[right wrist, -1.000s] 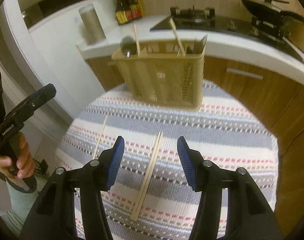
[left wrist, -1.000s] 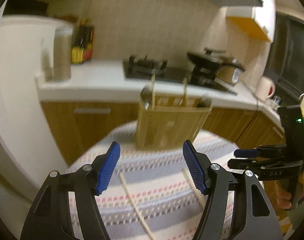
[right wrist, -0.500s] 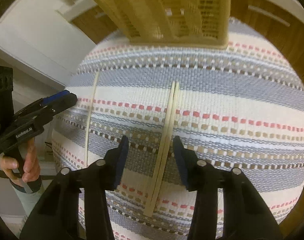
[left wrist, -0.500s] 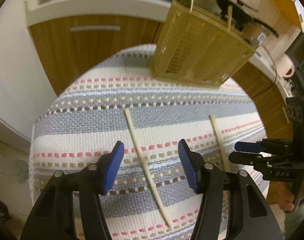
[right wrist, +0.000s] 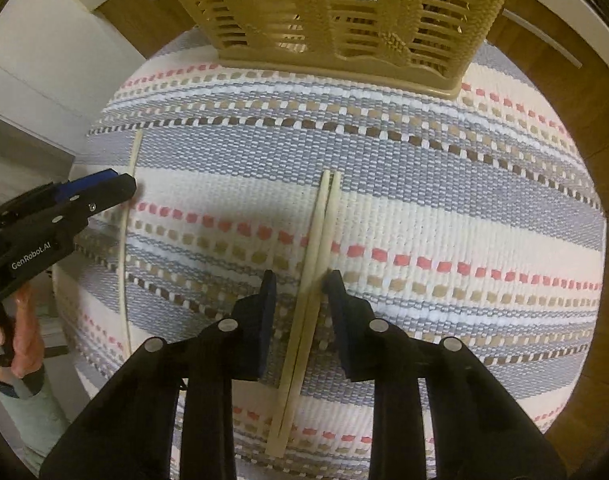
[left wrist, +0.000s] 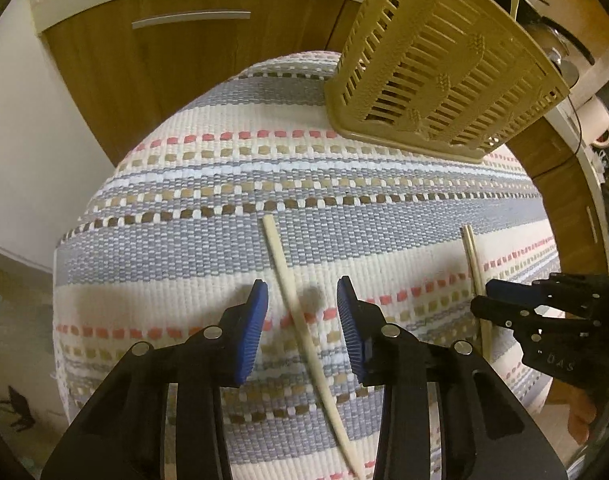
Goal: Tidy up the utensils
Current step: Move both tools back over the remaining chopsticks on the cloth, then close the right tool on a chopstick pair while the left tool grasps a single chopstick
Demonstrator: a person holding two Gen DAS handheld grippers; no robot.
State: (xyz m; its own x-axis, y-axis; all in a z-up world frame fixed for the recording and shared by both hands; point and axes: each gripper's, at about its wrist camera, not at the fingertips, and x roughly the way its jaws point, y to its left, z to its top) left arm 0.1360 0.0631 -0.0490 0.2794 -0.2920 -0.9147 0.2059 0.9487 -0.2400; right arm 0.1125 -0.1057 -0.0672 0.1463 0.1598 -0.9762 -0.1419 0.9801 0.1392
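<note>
A single pale chopstick [left wrist: 292,300] lies on the striped cloth. My left gripper [left wrist: 302,300] is open and low over it, one finger on each side. A pair of chopsticks [right wrist: 318,256] lies side by side further right. My right gripper [right wrist: 300,280] is open and straddles the pair close to the cloth. The pair [left wrist: 475,276] and the right gripper also show in the left wrist view; the single chopstick [right wrist: 125,240] and the left gripper show in the right wrist view. A tan slotted utensil basket [left wrist: 444,68] stands at the far edge of the table [right wrist: 344,12].
The round table is covered by a striped woven cloth [left wrist: 208,208] [right wrist: 464,208]. Wooden cabinets [left wrist: 176,52] with a white countertop stand behind it. A white wall is at the left. The floor drops away around the table's edge.
Both grippers have tilted down and lowered toward the cloth. The left one now straddles the single chopstick, the right one the pair. Both have narrowed a little but stay open.
</note>
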